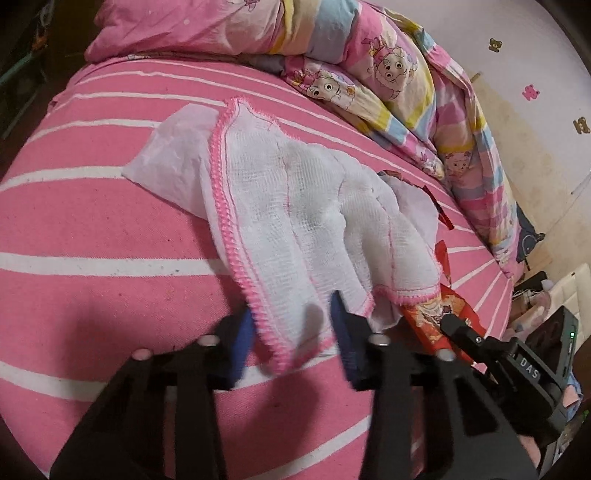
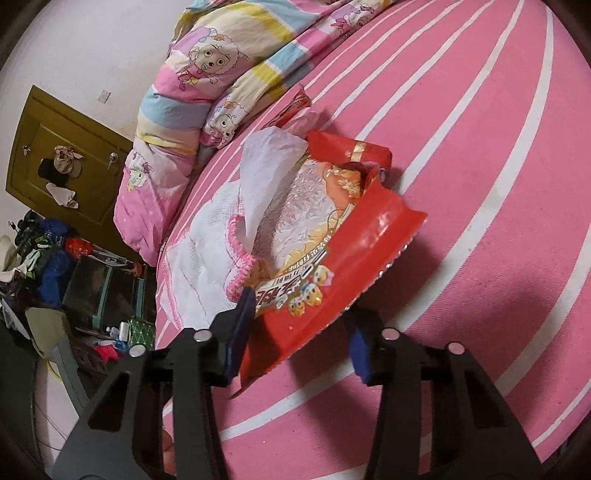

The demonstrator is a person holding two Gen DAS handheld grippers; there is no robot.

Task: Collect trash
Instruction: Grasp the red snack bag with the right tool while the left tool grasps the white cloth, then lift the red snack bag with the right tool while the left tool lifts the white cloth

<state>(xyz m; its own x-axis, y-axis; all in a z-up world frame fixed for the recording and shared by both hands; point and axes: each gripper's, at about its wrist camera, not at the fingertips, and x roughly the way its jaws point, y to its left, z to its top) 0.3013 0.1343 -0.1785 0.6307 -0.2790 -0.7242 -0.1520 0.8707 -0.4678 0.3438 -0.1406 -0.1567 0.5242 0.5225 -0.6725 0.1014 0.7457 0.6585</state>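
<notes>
On the pink striped bed sheet [image 1: 92, 240] lies a white gauze cloth [image 1: 295, 192] with pink stitched edging, over a white tissue [image 1: 173, 155]. My left gripper [image 1: 291, 339] has the cloth's near corner bunched between its blue pads, which press on it. Just right of it is a red snack bag [image 1: 428, 317], with a finger of my right gripper on it. In the right wrist view the red snack bag [image 2: 332, 229] lies partly over the cloth [image 2: 203, 258] and a tissue [image 2: 269, 162]. My right gripper [image 2: 299, 332] is shut on the bag's near edge.
A rolled cartoon-print quilt [image 1: 388, 74] and a pink pillow [image 1: 177, 26] lie along the far side of the bed. Another red wrapper [image 2: 295, 107] sits beside the quilt. Past the bed edge are a wooden door [image 2: 55, 147] and floor clutter [image 2: 44, 258].
</notes>
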